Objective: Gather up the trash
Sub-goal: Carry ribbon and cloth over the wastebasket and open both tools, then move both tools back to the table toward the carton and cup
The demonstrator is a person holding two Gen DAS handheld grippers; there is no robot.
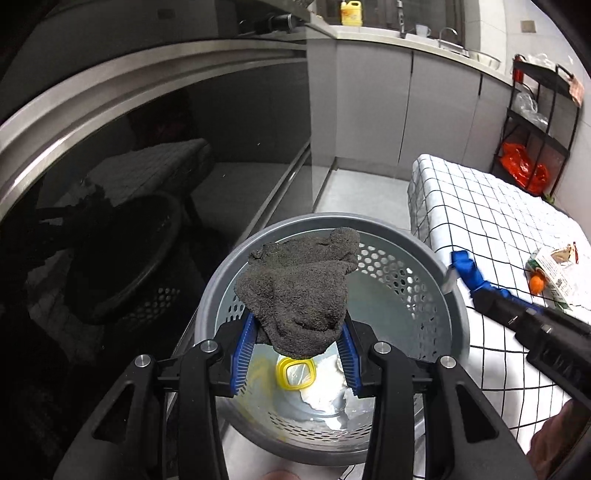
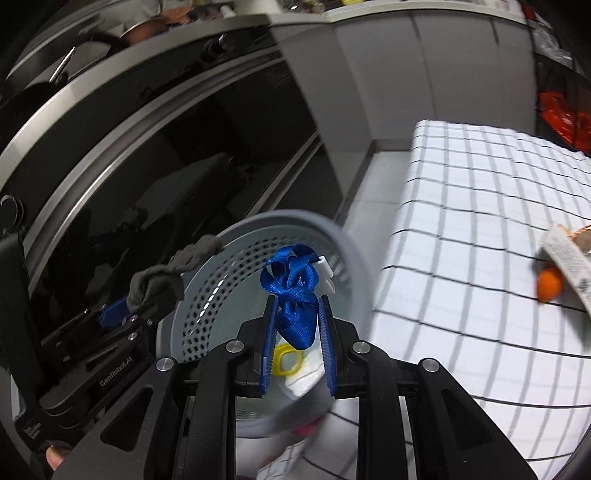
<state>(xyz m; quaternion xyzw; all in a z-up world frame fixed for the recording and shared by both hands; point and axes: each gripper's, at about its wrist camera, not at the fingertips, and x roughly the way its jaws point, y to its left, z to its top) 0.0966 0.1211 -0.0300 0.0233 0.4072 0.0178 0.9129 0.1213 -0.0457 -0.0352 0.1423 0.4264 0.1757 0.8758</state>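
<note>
Fingers [image 1: 243,354] of the left gripper [image 1: 295,354] clamp a grey rag [image 1: 299,291] directly above the bin [image 1: 458,317], while the right gripper [image 2: 297,343], pinching a blue strap [image 2: 295,295], seems poised over its right rim.

Colours here, all clock spots from the left wrist view: dead centre is a dark charcoal grey fuzzy cloth [image 1: 299,295] over a pale grey bin [image 1: 456,314] dotted with round holes. At 6 o'clock inside it, a bright yellow ring [image 1: 295,374] on crumpled white paper [image 1: 325,398]. Gripper pads [image 1: 242,354] are royal blue on black frames. Same blue for the ribbon [image 2: 295,291]. At 3 o'clock, a white tablecloth [image 1: 480,221] with thin black grid lines, plus a small orange blob [image 1: 537,282]. Red-orange bag [image 1: 521,168] at 2, yellow jug [image 1: 351,13] at 12.
</note>
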